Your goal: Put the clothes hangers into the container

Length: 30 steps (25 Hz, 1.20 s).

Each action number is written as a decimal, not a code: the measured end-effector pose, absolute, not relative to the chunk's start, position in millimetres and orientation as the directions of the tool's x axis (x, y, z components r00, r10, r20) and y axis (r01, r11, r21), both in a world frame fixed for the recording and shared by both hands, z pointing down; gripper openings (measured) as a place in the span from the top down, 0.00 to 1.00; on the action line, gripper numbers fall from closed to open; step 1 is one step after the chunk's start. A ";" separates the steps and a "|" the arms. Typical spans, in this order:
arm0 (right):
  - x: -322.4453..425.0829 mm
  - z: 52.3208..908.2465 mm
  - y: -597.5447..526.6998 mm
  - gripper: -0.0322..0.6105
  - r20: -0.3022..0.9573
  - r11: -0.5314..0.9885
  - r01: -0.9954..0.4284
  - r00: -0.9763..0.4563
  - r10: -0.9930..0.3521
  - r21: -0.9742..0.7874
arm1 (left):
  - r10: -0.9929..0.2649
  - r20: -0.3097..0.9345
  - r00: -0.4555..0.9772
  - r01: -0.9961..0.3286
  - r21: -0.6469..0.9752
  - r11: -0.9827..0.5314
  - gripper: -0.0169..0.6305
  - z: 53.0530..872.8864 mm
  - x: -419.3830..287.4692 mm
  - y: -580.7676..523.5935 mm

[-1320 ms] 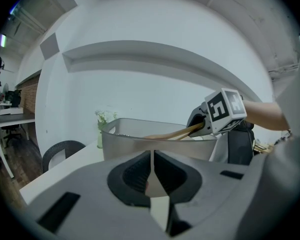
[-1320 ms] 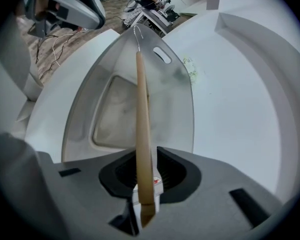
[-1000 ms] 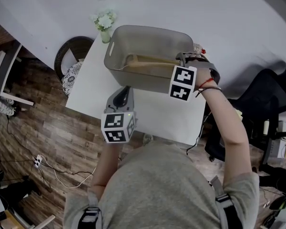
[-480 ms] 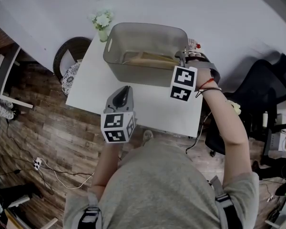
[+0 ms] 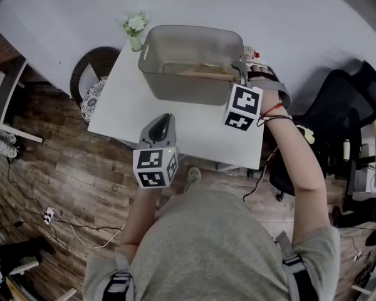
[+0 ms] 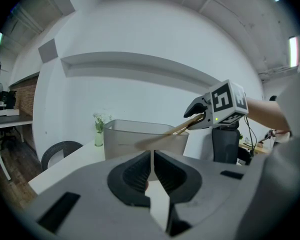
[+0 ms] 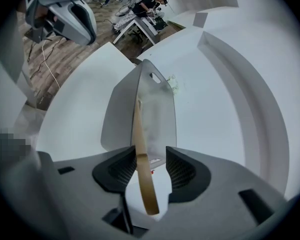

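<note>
A grey plastic container [image 5: 188, 88] stands at the far side of the white table [image 5: 128, 115]. A wooden clothes hanger [image 5: 202, 74] slopes down into it from its right rim. My right gripper [image 5: 241, 75] is at that rim and its jaws are opening. In the right gripper view the hanger [image 7: 140, 149] still lies between them, leaning on the left pad with a gap to the right one. My left gripper [image 5: 165, 119] hovers over the table's near side, shut and empty. In the left gripper view it [image 6: 152, 169] faces the container [image 6: 125, 136] and the hanger [image 6: 166, 135].
A small vase of white flowers [image 5: 135, 27] stands at the table's far left corner. A round dark chair [image 5: 91, 80] sits to the left of the table and a black office chair [image 5: 344, 111] to the right. Cables lie on the wooden floor.
The hanger's free end has sunk lower into the container and lies flatter. My right gripper has stayed by the right rim. The left gripper has not moved.
</note>
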State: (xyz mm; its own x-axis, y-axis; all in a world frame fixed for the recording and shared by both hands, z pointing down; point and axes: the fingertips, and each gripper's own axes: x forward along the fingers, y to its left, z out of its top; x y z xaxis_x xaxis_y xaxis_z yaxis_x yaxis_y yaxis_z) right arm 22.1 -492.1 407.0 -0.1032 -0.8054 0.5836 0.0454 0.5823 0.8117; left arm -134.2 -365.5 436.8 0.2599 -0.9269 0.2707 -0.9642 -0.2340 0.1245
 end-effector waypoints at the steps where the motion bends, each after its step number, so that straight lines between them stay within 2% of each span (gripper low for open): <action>1: 22.4 403.7 -488.9 0.67 0.573 0.573 0.036 -0.105 -0.812 0.819 | -0.927 0.270 0.262 -0.964 0.124 -0.236 0.94 436.6 -133.8 -361.7; 17: 35.4 390.2 -404.1 0.69 0.475 0.491 -0.115 -0.143 -0.868 0.864 | -0.921 0.260 0.291 -0.956 0.117 -0.269 0.94 437.1 -119.1 -286.1; 22: 39.2 391.3 -370.9 0.79 0.438 0.462 -0.188 -0.157 -0.885 0.867 | -0.921 0.257 0.294 -0.955 0.113 -0.274 0.94 437.8 -116.3 -259.2; 30: 43.8 416.2 -307.0 0.95 0.446 0.487 -0.348 -0.195 -0.873 0.801 | -0.918 0.265 0.296 -0.955 0.117 -0.274 0.94 447.6 -107.8 -210.8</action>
